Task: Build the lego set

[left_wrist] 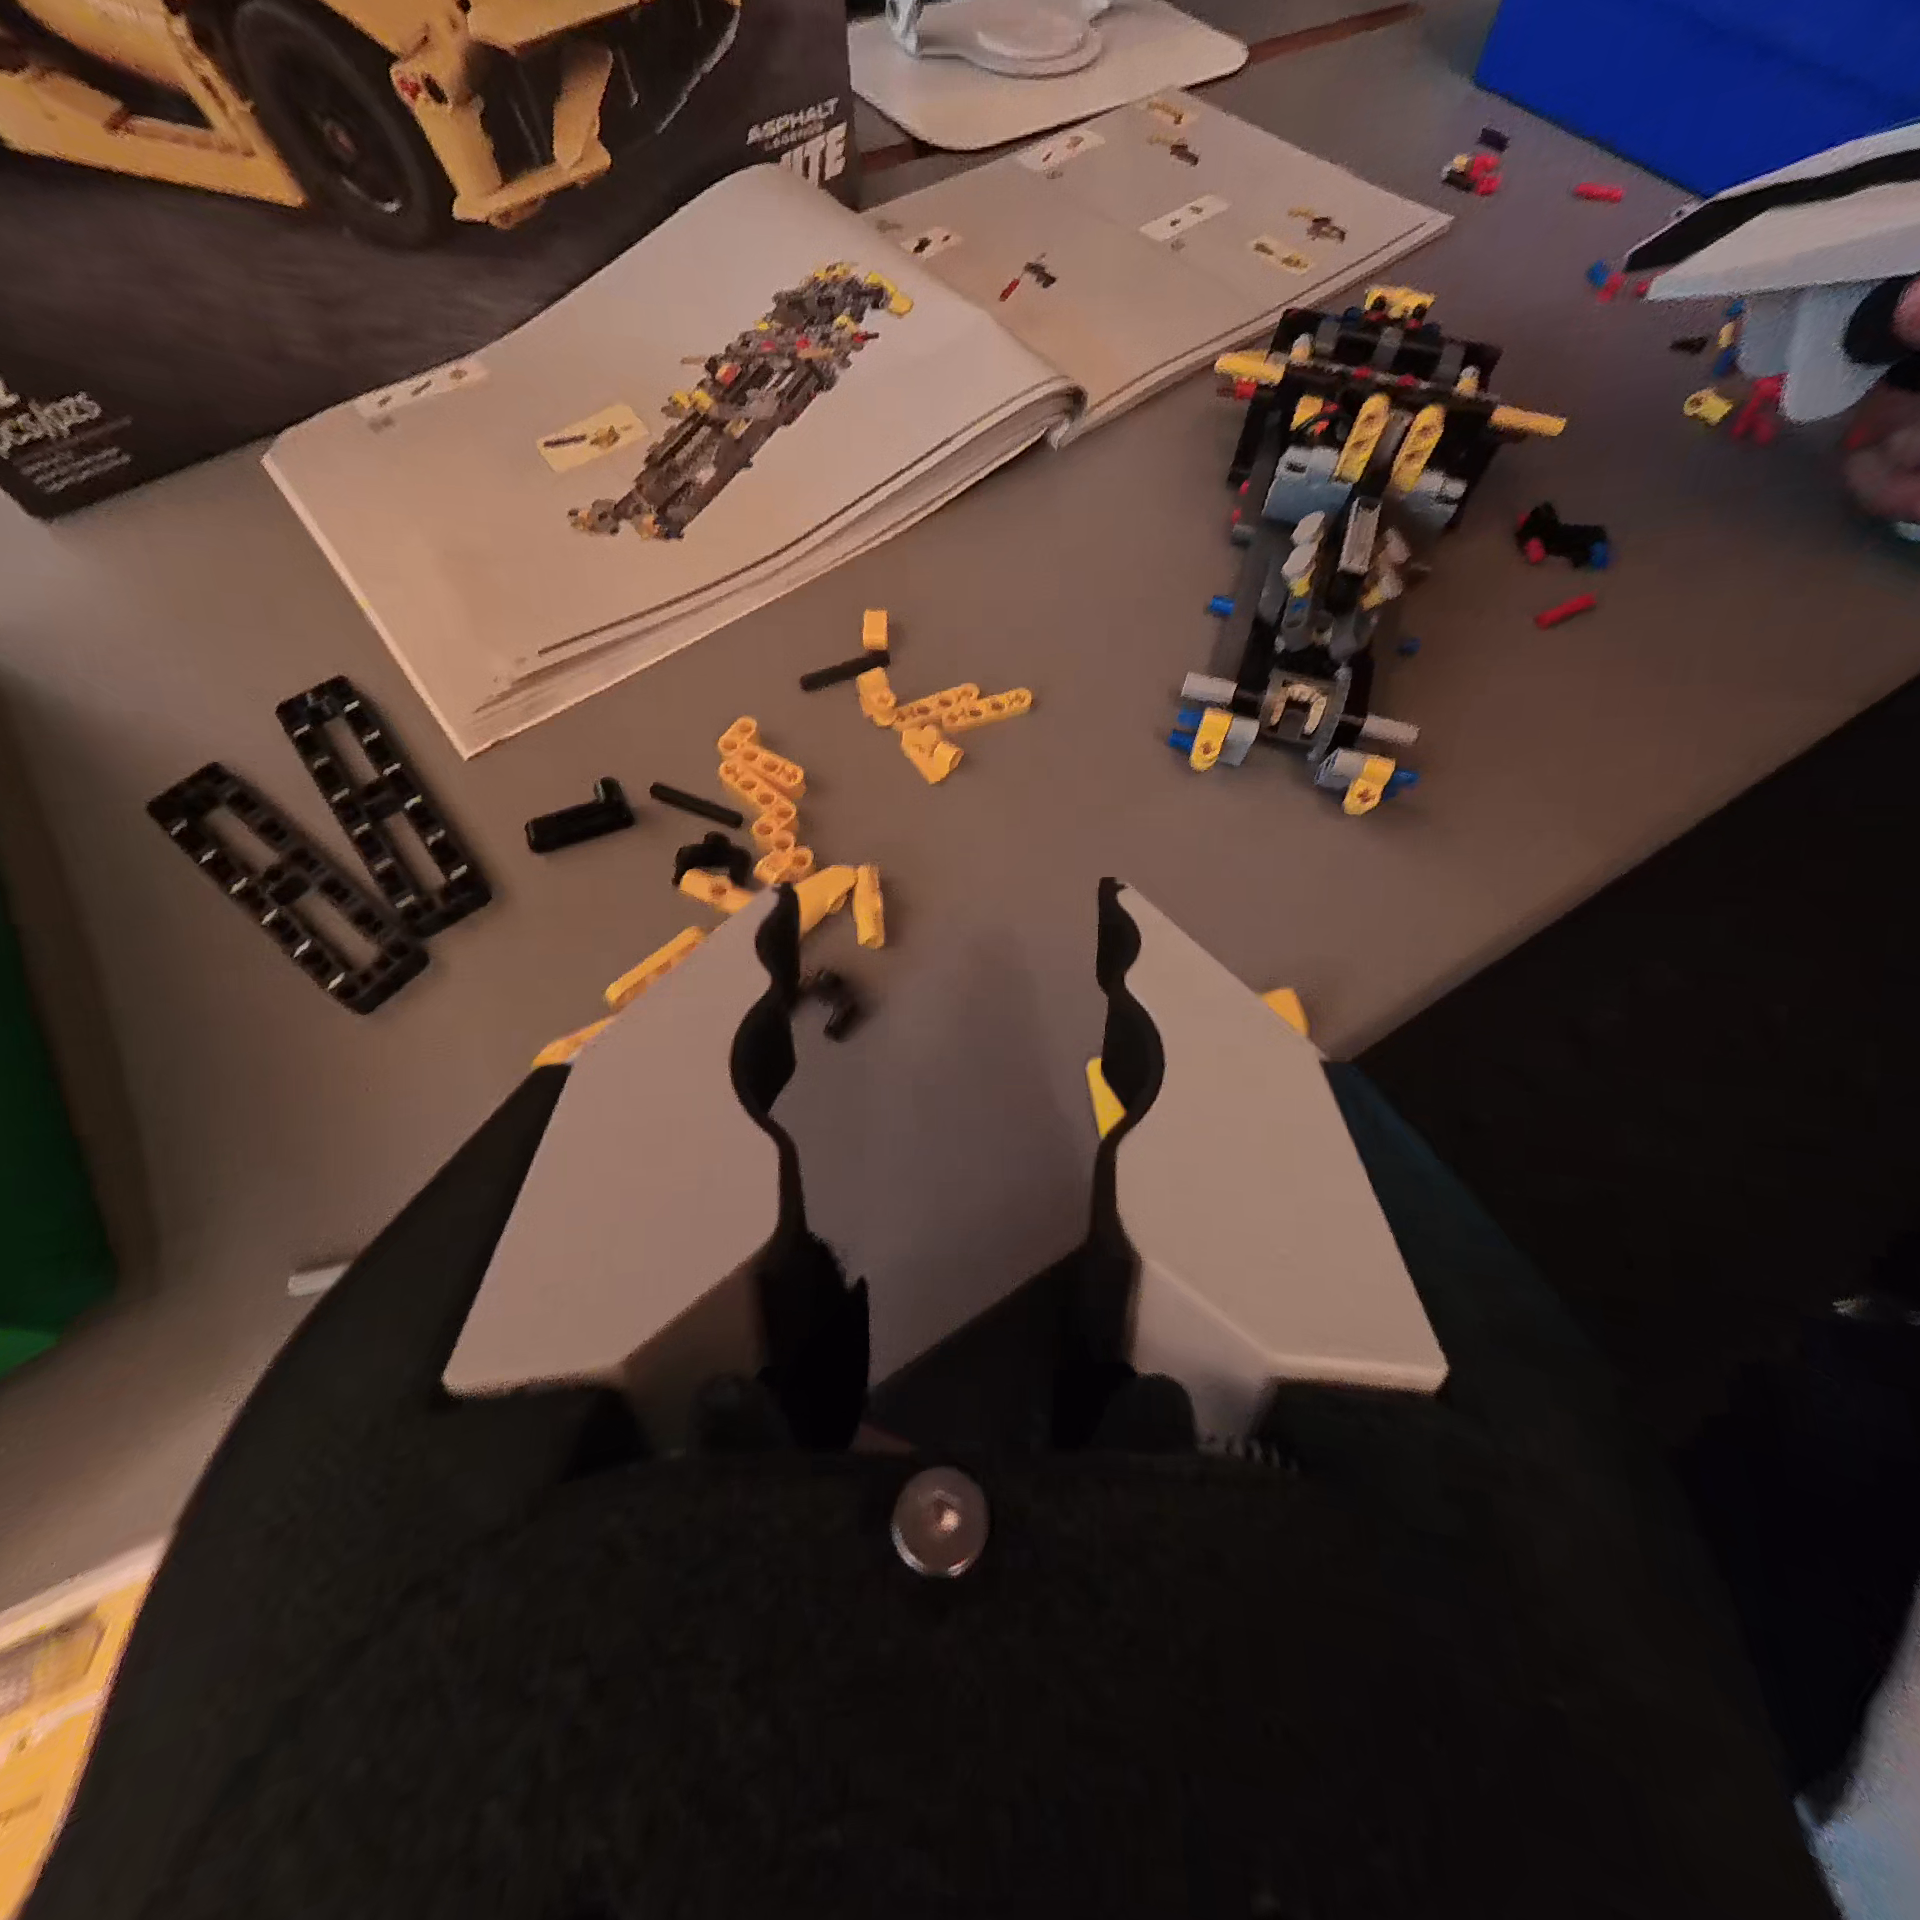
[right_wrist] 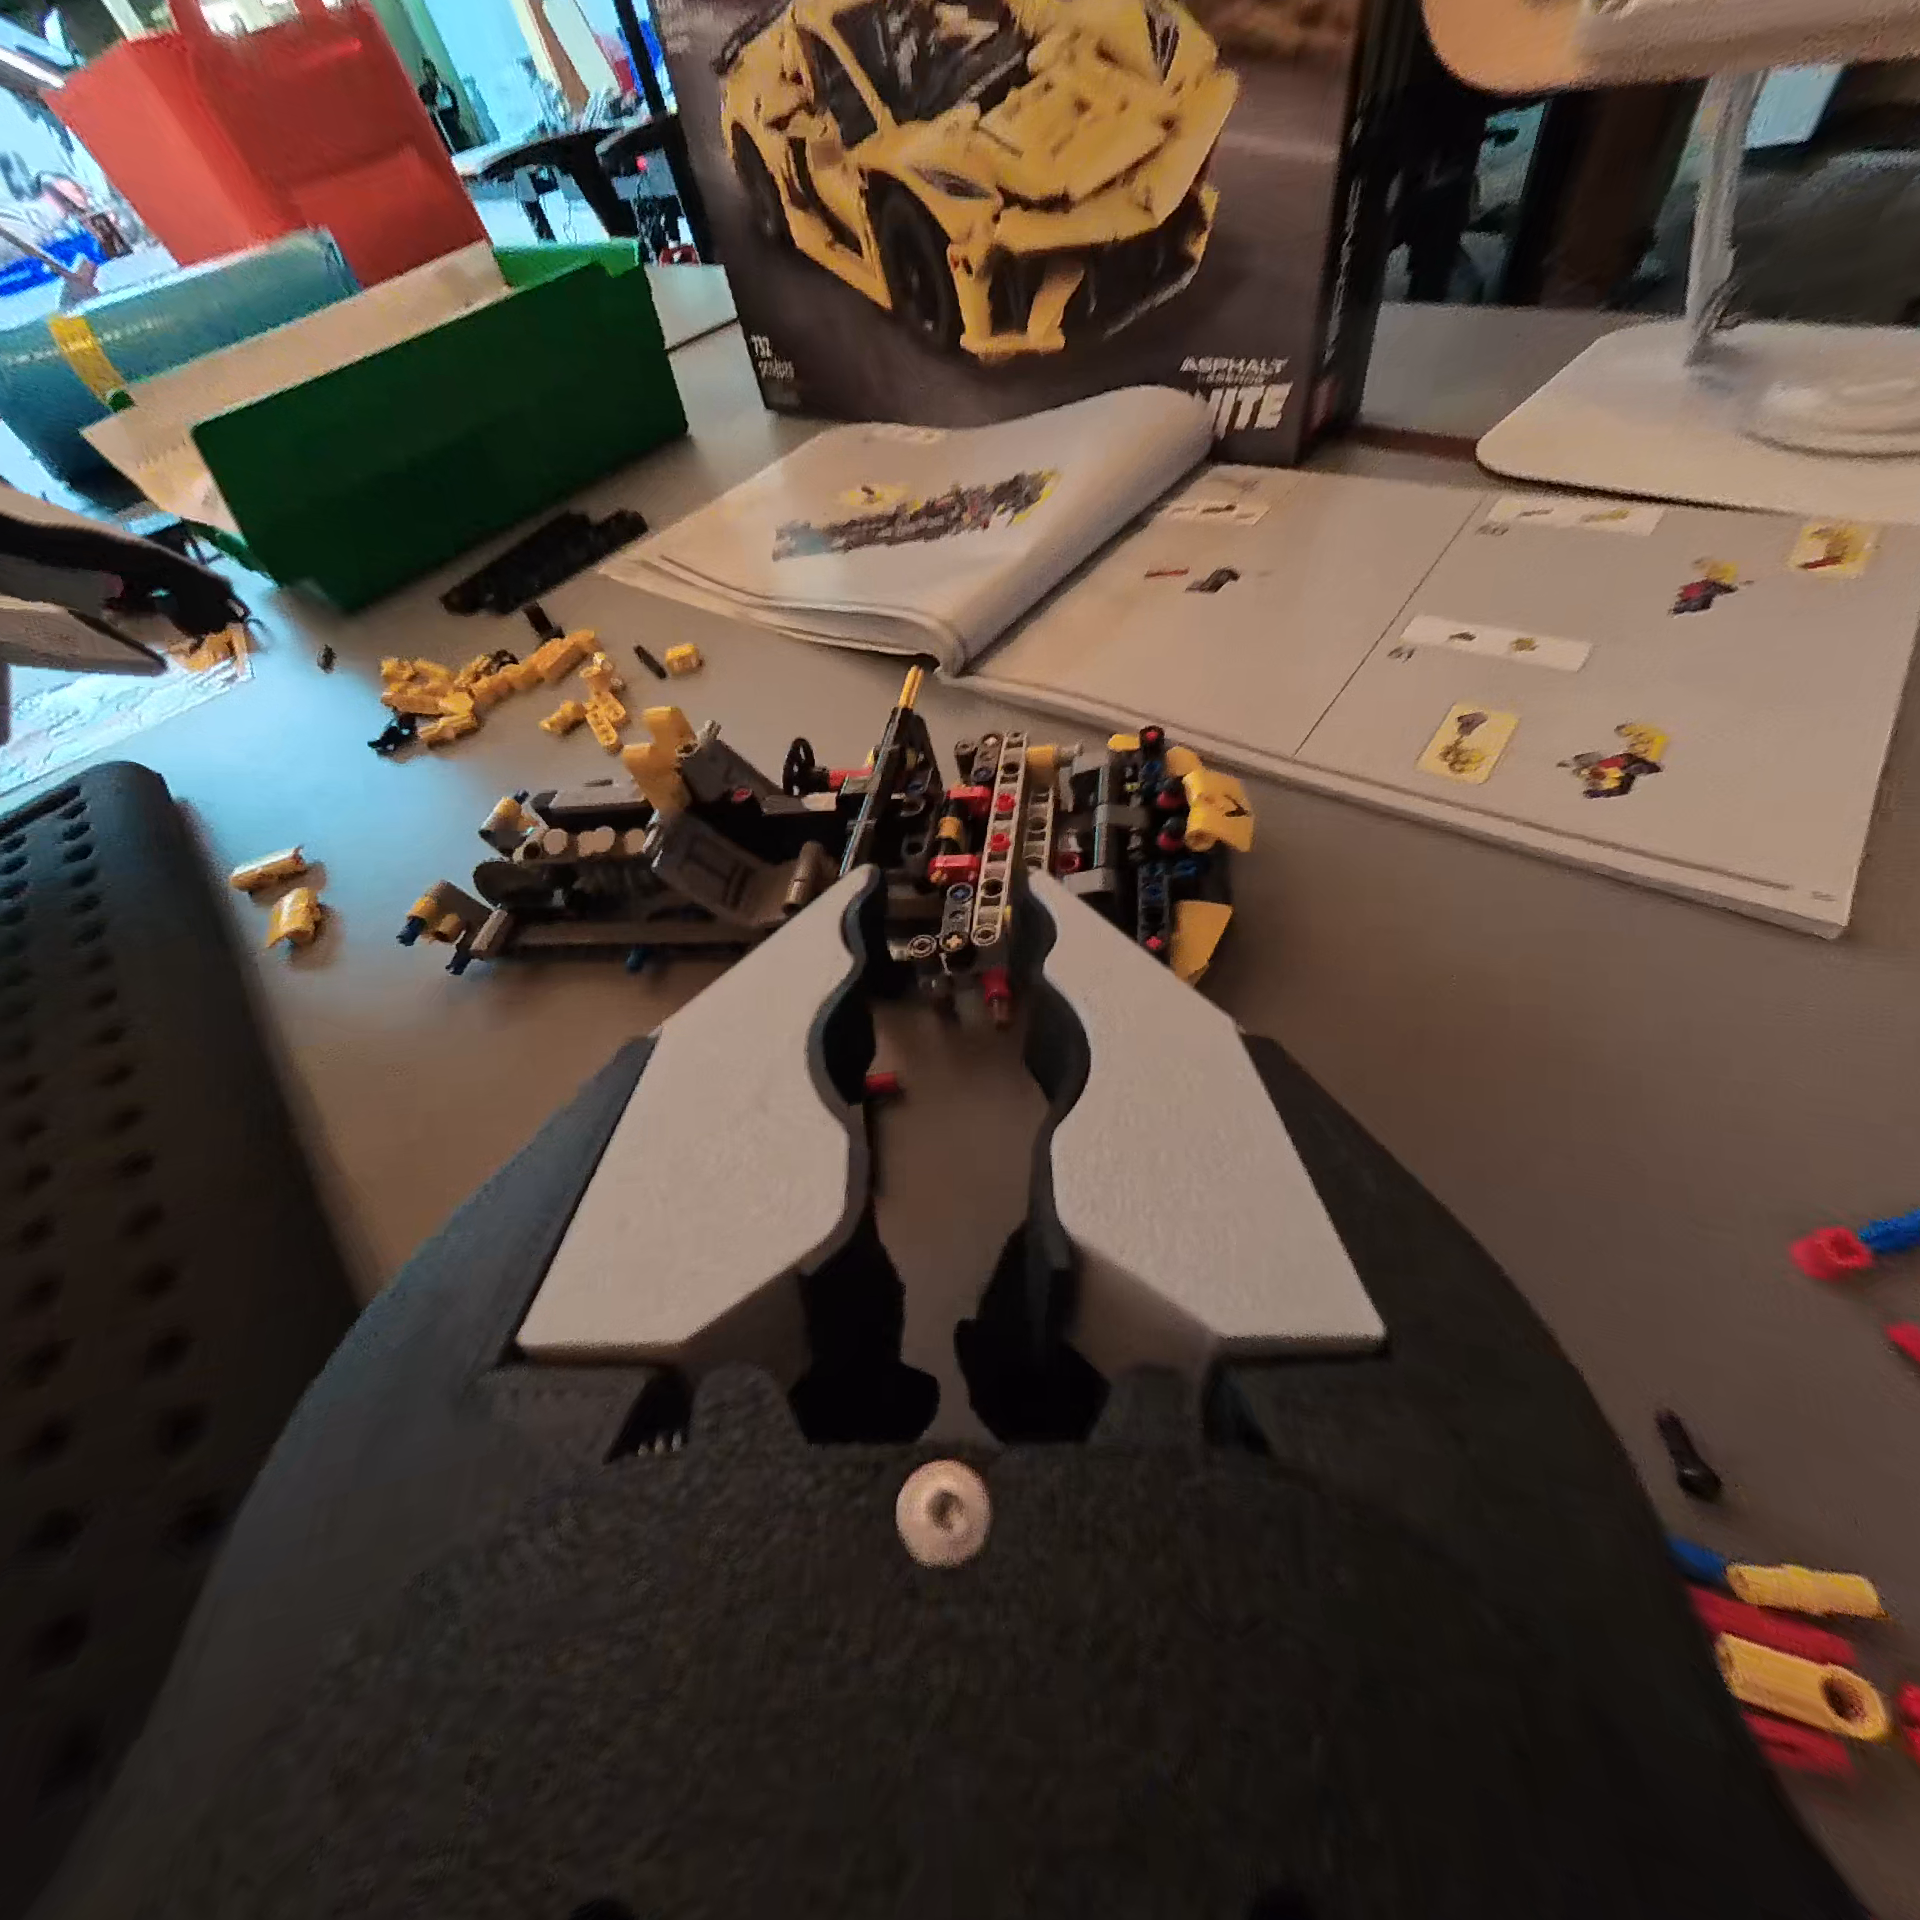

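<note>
- The grey table is seen cluttered, with an open instruction booklet and the set's box at its far side; a green bin is set to the left.
- The half-built chassis is found just ahead of the right gripper, its long axis crosswise to the fingers; the jaws are spread and empty.
- Loose yellow beams are scattered just beyond the left gripper, likewise spread and holding nothing.
- The right gripper is judged nearer the chassis.

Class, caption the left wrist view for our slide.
Open left gripper hovers over loose yellow pieces, beside the half-built chassis.
</note>
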The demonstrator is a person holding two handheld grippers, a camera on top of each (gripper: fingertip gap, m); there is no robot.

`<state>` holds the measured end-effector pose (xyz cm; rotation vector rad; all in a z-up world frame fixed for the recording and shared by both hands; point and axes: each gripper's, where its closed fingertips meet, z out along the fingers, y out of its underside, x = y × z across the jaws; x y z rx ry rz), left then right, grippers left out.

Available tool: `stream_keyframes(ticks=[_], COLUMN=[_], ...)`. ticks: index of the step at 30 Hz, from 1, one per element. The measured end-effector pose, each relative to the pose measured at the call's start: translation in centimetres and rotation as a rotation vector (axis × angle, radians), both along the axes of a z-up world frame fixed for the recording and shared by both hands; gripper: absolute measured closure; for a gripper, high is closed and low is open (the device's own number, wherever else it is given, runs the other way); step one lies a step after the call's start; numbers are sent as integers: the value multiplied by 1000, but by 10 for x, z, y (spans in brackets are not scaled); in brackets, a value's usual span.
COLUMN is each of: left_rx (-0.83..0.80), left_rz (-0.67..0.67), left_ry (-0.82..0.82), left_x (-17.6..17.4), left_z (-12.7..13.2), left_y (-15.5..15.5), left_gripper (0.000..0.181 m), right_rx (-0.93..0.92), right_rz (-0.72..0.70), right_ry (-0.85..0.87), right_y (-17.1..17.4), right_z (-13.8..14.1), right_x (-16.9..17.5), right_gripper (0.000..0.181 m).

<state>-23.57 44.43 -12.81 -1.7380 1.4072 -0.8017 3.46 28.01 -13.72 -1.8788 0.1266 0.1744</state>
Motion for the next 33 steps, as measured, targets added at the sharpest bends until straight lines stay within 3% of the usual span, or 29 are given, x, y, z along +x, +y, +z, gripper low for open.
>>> stream_keyframes(ticks=[5, 13, 17, 21, 24, 26, 30, 33], left_rx=[-109, -171, -228, -267, -224, -187, -98, 124], left_rz=[-116, -383, -529, -627, -616, -588, -497, -382], left_ry=[-63, -164, -127, -65, -86, 0, 243, 357], left_x=[36, 136, 179, 204, 216, 213, 174, 132], left_z=[14, 39, 32, 25, 30, 14, -23, -31], left_y=[-21, -71, -93, -113, -106, -97, -67, -5], left_gripper=[122, 123, 123, 123, 123, 123, 124, 124], right_rx=[27, 35, 38, 32, 15, 15, 3, 5], right_rz=[-34, -75, -26, -14, -1, 3, 11, 18], right_ry=[-30, -26, 25, -31, -37, -40, -40, -39], right_y=[-2, -5, -4, -3, -2, -2, -1, -2], right_z=[4, 6, 4, 4, 0, 1, -1, -1], right_x=[5, 13, 7, 5, 3, 2, 0, -2], right_gripper=[161, 161, 160, 161, 160, 161, 161, 161])
